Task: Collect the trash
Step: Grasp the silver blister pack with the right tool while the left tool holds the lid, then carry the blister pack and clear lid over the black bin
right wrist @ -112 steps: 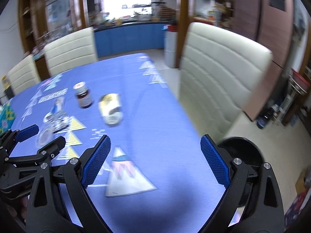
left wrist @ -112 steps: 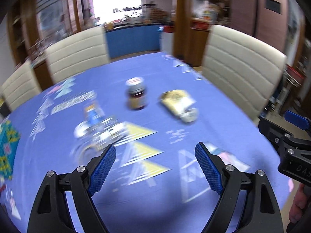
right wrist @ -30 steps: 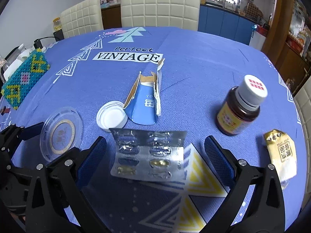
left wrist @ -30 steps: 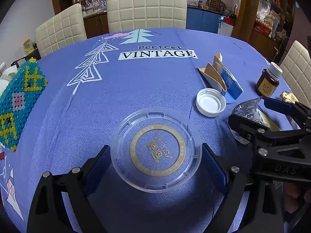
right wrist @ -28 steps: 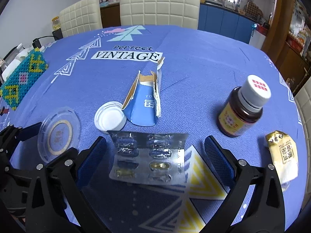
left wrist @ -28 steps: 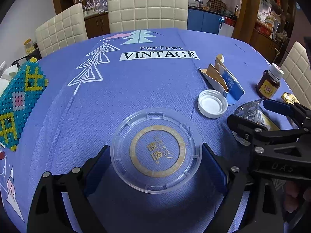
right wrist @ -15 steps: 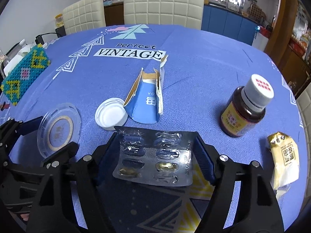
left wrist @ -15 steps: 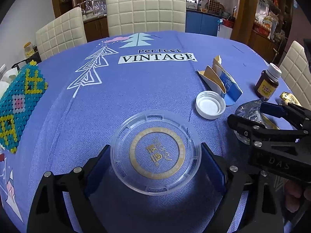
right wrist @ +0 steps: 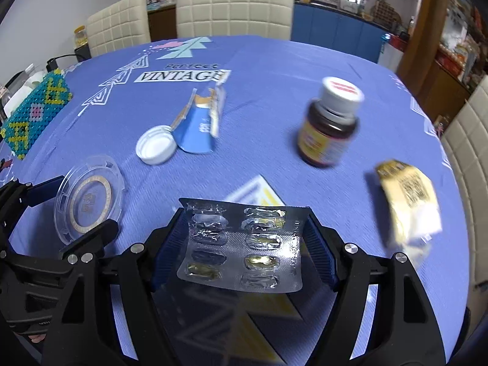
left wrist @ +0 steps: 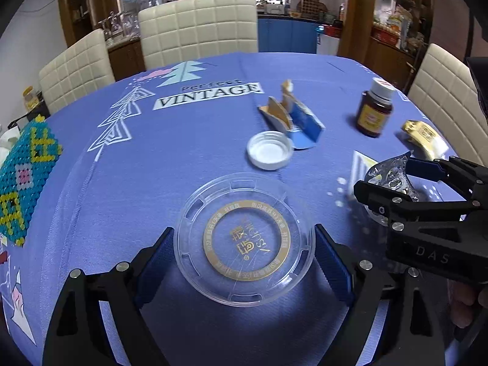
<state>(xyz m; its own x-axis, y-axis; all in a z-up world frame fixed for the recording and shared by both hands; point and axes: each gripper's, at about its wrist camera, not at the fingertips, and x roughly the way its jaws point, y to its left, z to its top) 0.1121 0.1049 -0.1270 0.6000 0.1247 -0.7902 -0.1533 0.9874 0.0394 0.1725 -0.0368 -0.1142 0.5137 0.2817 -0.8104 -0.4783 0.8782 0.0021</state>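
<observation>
The left gripper (left wrist: 244, 262) holds a clear plastic lid (left wrist: 244, 241) edge to edge between its wide-set fingers (left wrist: 155, 262), above the counter (left wrist: 152, 158). The right gripper (right wrist: 244, 250) clamps a blister pack (right wrist: 242, 245) flat between its fingers (right wrist: 320, 253).

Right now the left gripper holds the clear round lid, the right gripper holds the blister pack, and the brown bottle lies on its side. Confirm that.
Not quite. The brown bottle stands upright on the tablecloth, white cap on top, as the right wrist view shows. The rest holds: the left gripper holds the clear round lid, and the right gripper holds the blister pack.
</observation>
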